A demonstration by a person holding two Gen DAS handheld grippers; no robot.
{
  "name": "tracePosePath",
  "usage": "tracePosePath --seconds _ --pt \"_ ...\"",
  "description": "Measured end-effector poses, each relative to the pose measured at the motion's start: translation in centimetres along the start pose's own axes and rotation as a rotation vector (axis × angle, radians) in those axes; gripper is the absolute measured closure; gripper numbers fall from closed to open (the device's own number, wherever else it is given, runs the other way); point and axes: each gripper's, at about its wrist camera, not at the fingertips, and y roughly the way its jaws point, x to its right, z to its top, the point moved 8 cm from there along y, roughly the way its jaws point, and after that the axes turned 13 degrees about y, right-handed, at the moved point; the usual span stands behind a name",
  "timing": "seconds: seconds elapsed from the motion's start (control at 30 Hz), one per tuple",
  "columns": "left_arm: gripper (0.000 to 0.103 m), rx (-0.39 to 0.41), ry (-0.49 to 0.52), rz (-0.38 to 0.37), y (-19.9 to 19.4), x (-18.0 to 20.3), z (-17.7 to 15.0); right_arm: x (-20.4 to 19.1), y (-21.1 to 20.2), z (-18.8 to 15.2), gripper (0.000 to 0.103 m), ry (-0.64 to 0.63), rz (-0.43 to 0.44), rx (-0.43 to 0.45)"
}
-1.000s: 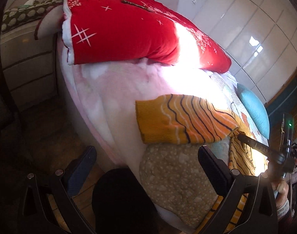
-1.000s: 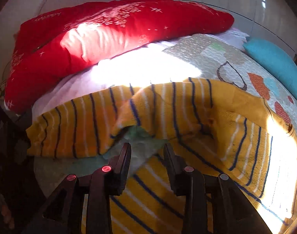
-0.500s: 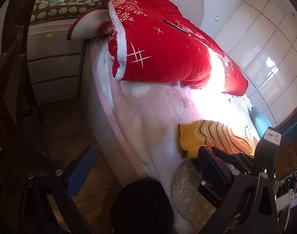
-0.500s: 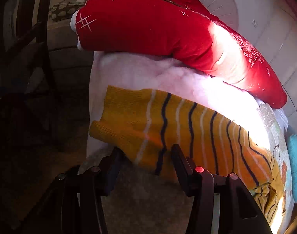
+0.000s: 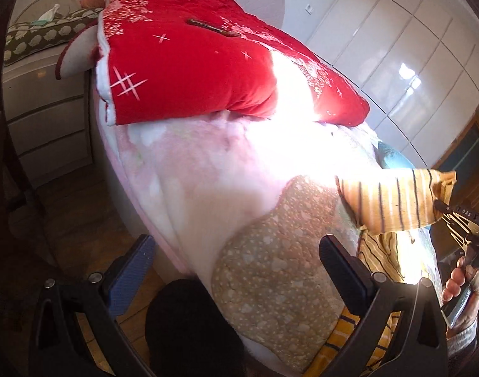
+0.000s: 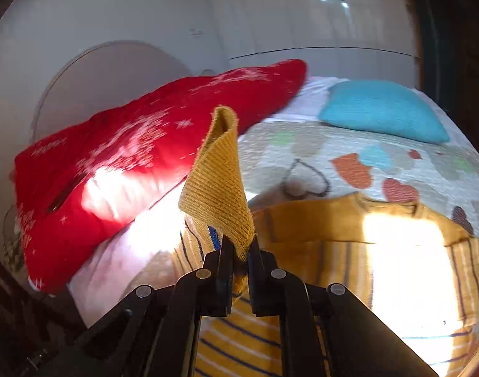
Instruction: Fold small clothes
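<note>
Pinching the cuff of the yellow striped sweater's sleeve (image 6: 219, 185) between the pressed-together fingers of the right gripper (image 6: 239, 251), lifting it clear of the bed (image 5: 208, 188). Hanging the sleeve in the air just ahead of the tips, with the sweater body (image 6: 396, 251) lying flat below and to the right, partly washed out by sunlight. Holding the left gripper (image 5: 236, 257) spread wide and empty, well to the left of the lifted sleeve, over the speckled patch of blanket (image 5: 271, 276). Sitting early in the fold, judging by the layout: one sleeve raised for bringing across the body; other sleeve, hem fold and final tidy remaining.
</note>
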Motion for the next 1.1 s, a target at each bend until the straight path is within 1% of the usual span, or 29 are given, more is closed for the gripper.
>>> tracePosePath --seconds 0.03,0.1,0.17,0.23,0.27,0.3,0.33,0.37,0.4,0.43,0.47,0.5,0.53,0.6,0.67,0.7,0.73,0.77,0.8,0.9,0.93,0.97,1.0,1.07,1.1 --pt "0.000 -0.006 0.017 -0.008 0.2 0.8 0.0 3.9 -0.6 1.2 0.094 0.061 -0.049 0.015" --pt "0.000 -0.021 0.052 -0.025 0.7 2.6 -0.2 11.3 -1.5 2.4 0.094 0.180 -0.134 0.023" --pt "0.000 -0.036 0.090 -0.039 1.2 4.4 -0.4 18.1 -2.3 2.1 0.094 0.274 -0.225 0.018" --pt "0.000 -0.056 0.133 -0.054 1.7 6.3 -0.7 24.1 -2.5 1.3 0.094 0.343 -0.301 -0.008" --pt "0.000 -0.068 0.157 -0.062 2.1 7.3 -0.9 26.4 -2.4 0.4 0.093 0.371 -0.328 -0.038" --pt "0.000 -0.080 0.181 -0.071 2.4 8.3 -1.0 28.5 -2.3 -0.4 0.090 0.400 -0.340 -0.073" --pt "0.000 -0.089 0.206 -0.080 2.6 9.2 -1.2 30.2 -2.4 -1.3 0.089 0.428 -0.350 -0.102" --pt "0.000 -0.096 0.231 -0.088 2.8 10.2 -1.4 31.4 -3.0 -2.0 0.088 0.447 -0.369 -0.110" --pt "0.000 -0.101 0.256 -0.095 2.9 11.2 -1.6 32.2 -3.7 -2.6 0.084 0.457 -0.363 -0.107" --pt "0.000 -0.105 0.280 -0.100 3.0 12.0 -1.7 32.6 -4.8 -2.8 0.082 0.454 -0.350 -0.104" --pt "0.000 -0.108 0.301 -0.103 3.1 12.7 -1.9 33.1 -6.0 -2.8 0.075 0.434 -0.359 -0.098" --pt "0.000 -0.113 0.320 -0.106 3.2 13.3 -2.1 33.7 -7.4 -2.7 0.066 0.393 -0.394 -0.090" --pt "0.000 -0.118 0.335 -0.110 3.3 13.7 -2.4 34.2 -8.9 -2.6 0.063 0.337 -0.439 -0.080" --pt "0.000 -0.131 0.354 -0.116 3.7 14.5 -2.8 35.6 -12.0 -2.0 0.052 0.192 -0.567 -0.065" --pt "0.000 -0.144 0.364 -0.120 4.3 15.1 -3.2 37.0 -15.1 -1.9 0.050 0.037 -0.748 -0.057" --pt "0.000 -0.151 0.368 -0.126 4.6 15.4 -3.4 37.4 -16.6 -2.0 0.049 -0.013 -0.804 -0.055" --pt "0.000 -0.156 0.372 -0.137 4.9 15.5 -3.7 37.5 -17.9 -2.5 0.048 -0.030 -0.804 -0.062" --pt "0.000 -0.162 0.375 -0.153 5.2 15.8 -4.0 37.2 -18.9 -3.4 0.046 -0.014 -0.753 -0.076" --pt "0.000 -0.172 0.378 -0.169 5.5 16.0 -4.3 36.6 -19.6 -4.5 0.043 0.027 -0.669 -0.093" --pt "0.000 -0.206 0.375 -0.239 6.9 17.0 -5.6 34.2 -19.9 -9.7 0.043 0.197 -0.346 -0.181" --pt "0.000 -0.228 0.372 -0.260 7.4 17.2 -6.1 33.4 -19.4 -11.6 0.043 0.236 -0.267 -0.210" --pt "0.000 -0.250 0.371 -0.280 7.9 17.4 -6.7 32.8 -19.0 -13.4 0.043 0.259 -0.211 -0.232" --pt "0.000 -0.265 0.371 -0.298 8.3 17.6 -7.2 32.2 -18.4 -15.1 0.043 0.274 -0.172 -0.251" --pt "0.000 -0.266 0.387 -0.296 8.7 18.0 -7.9 31.4 -17.3 -17.9 0.042 0.294 -0.133 -0.271" --pt "0.000 -0.263 0.399 -0.295 8.6 18.2 -8.3 30.8 -17.6 -18.5 0.041 0.288 -0.136 -0.232"
